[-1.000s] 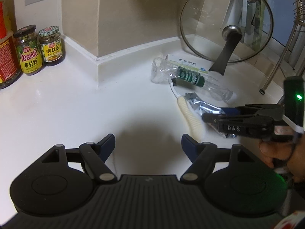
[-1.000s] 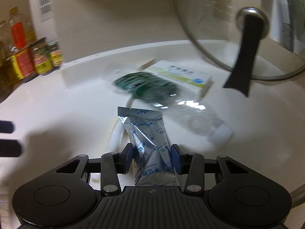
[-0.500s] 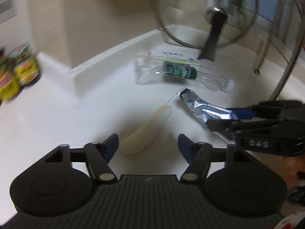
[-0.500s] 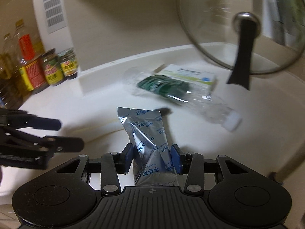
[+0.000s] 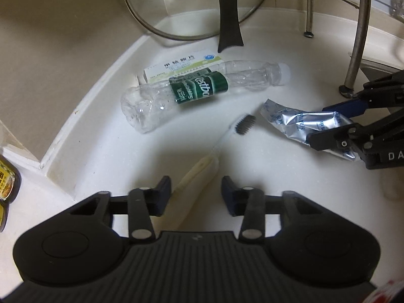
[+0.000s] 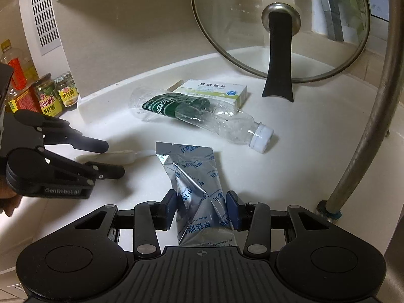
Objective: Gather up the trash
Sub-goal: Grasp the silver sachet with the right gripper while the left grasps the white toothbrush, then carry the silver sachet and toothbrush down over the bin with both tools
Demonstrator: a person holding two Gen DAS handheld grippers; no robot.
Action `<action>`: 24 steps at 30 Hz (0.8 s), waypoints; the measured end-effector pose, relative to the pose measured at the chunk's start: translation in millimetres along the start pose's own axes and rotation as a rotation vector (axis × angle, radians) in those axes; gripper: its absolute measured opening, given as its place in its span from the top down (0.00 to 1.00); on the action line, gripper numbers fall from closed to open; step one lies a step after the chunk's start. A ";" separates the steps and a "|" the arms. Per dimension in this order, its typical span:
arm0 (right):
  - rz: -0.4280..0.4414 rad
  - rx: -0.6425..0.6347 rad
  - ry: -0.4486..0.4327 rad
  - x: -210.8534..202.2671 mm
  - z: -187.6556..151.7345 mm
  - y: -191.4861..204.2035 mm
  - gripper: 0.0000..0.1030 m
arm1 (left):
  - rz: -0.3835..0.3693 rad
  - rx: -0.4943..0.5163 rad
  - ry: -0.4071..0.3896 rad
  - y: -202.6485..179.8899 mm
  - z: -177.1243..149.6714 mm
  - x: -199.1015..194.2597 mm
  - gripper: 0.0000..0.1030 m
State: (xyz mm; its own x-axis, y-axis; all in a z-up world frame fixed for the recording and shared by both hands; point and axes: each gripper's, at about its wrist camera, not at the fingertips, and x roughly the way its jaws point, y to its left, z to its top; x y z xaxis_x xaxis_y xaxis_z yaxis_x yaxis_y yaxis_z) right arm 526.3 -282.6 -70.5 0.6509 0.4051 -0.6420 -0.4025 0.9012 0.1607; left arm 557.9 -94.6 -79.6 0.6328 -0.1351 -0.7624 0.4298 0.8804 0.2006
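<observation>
Bench: white kitchen bench [image 5: 290,202] in a corner with beige walls.
Left claw [image 5: 196,192]: jaws closing, the cream handle of a toothbrush [image 5: 202,166] between them; left pad at the handle, right pad clear, so not gripped.
Right claw [image 6: 201,208]: clenched on a silver foil sachet [image 6: 194,179], both blue pads pressing its sides.
Bottle: crushed clear plastic bottle [image 5: 176,98], green label, white cap on, lying on its side; contents cannot be told.
Box: white-green medicine box [image 6: 214,92] touching the bottle behind.
Lid: glass pot lid [image 6: 328,38] propped upright against the wall.
Jars: sauce jars [image 6: 58,96] at far left.
</observation>
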 end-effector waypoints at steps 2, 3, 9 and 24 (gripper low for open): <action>0.004 0.004 -0.001 -0.4 -0.5 1.5 0.58 | -0.007 -0.010 0.019 1.1 -1.7 -3.2 0.76; 0.007 0.005 -0.003 -0.6 -0.7 2.3 0.58 | -0.013 -0.019 0.031 1.0 -3.8 -5.9 0.79; 0.020 0.014 -0.009 -1.2 -2.7 8.8 0.58 | -0.010 -0.115 0.074 -8.0 -29.4 -34.4 0.81; 0.029 0.039 -0.016 -20.3 -14.7 19.7 0.58 | -0.034 -0.193 0.043 -7.5 -40.0 -40.7 0.82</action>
State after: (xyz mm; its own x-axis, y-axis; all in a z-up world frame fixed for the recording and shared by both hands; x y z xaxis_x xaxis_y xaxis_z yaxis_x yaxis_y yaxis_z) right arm 495.7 -275.3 -65.4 0.6500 0.4332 -0.6244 -0.3963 0.8943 0.2078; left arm 503.2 -77.5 -74.7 0.5900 -0.1505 -0.7933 0.3162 0.9471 0.0555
